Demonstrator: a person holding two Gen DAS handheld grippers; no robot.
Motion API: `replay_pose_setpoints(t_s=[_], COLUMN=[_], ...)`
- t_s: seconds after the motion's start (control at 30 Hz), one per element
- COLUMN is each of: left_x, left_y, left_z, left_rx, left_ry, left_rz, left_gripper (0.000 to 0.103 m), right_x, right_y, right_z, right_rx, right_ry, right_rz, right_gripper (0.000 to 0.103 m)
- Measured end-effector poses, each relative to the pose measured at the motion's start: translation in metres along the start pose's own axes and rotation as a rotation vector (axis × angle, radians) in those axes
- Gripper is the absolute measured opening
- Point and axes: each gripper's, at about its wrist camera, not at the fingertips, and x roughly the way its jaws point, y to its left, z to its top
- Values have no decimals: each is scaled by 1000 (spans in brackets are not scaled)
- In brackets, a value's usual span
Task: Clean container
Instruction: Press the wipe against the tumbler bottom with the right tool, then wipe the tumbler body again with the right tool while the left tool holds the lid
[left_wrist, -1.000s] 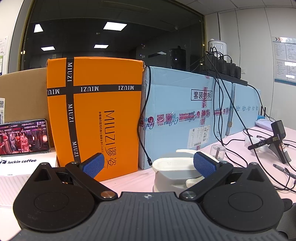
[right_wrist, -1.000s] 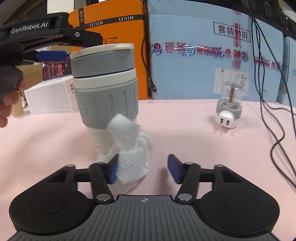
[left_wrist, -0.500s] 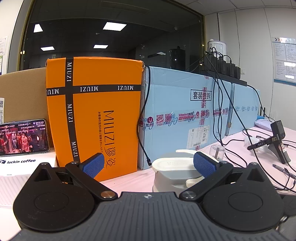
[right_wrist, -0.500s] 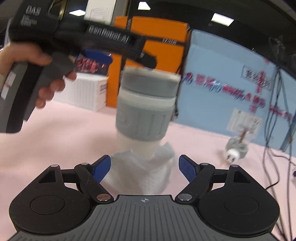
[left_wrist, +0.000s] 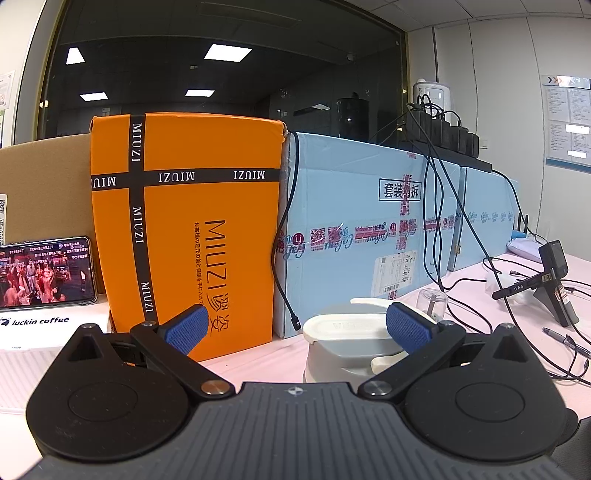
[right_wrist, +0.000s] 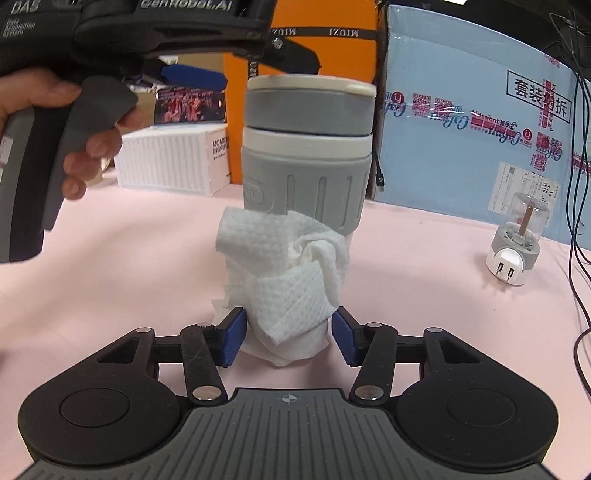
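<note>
Right now the container (right_wrist: 308, 155), a grey-and-white tumbler with a ribbed grey sleeve and a grey lid, stands upright on the pink counter (right_wrist: 110, 280), its long axis vertical and the lid end pointing up. It sits in front of the orange box (left_wrist: 184, 221) and the pale blue box (left_wrist: 369, 221) along the back.

Low down against its near side is a crumpled white paper towel (right_wrist: 288, 280), bunched up and hiding the base of the tumbler. The right tongs (right_wrist: 288, 338) are closed on the lower part of that towel, a blue pad pressing in from each side.

Up above, the left tongs (left_wrist: 301, 326) hover level with the lid, spread wide open; the right pad is at the lid's edge and the left pad well away from it, in front of the orange box. A hand (right_wrist: 55, 122) grips the black handle of that tool at the upper left of the right wrist view.

Off to the right, a small plug-in device with a clear dome (right_wrist: 517, 243) lies on the counter, apart from the tumbler. A phone (left_wrist: 46, 273) showing video leans on a white box (right_wrist: 170, 162) to the left.
</note>
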Motion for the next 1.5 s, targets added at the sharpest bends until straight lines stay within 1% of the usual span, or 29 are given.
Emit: replay_pose_setpoints(t_s=[0.03,0.1,0.17,0.2,0.23,0.43,0.57,0.63,0.77,0.9,1.13,1.5], left_x=[0,0,-1,-1,-1,1,1,2,2,2,2,1], left_y=[0,0,0,0,0,2,2,2,3,5,4,-1], left_z=[0,0,0,0,0,0,-1,-1,-1,-2,-2,-1], left_rx=[0,0,1,2,2,-3,-6,-5,-9,-18,-15,-9], left_ry=[0,0,0,0,0,1,1,0,-4,-1,0,-1], left_rz=[0,-1,0,1,0,-2,-3,0,13,5,-2,-1], left_gripper=[103,103,103,103,103,103,103,103,103,103,103,103], right_x=[-1,-1,0,-1,-2,-24,-43,-44,-36,-32,-31,-11], right_y=[1,4,4,3,2,-2,-2,-3,-6,-6,-5,-6], right_z=[0,1,2,3,4,20,36,42,45,40,31,14], right_rx=[-1,-10,9,21,32,73,86,97,122,130,138,157], right_ry=[-10,-29,-47,-56,-68,-222,-347,-369,-350,-316,-294,-186], right_rz=[-1,2,19,24,30,55,40,30,16,10,12,10], right_gripper=[57,51,20,15,14,13,13,13,13,13,13,13])
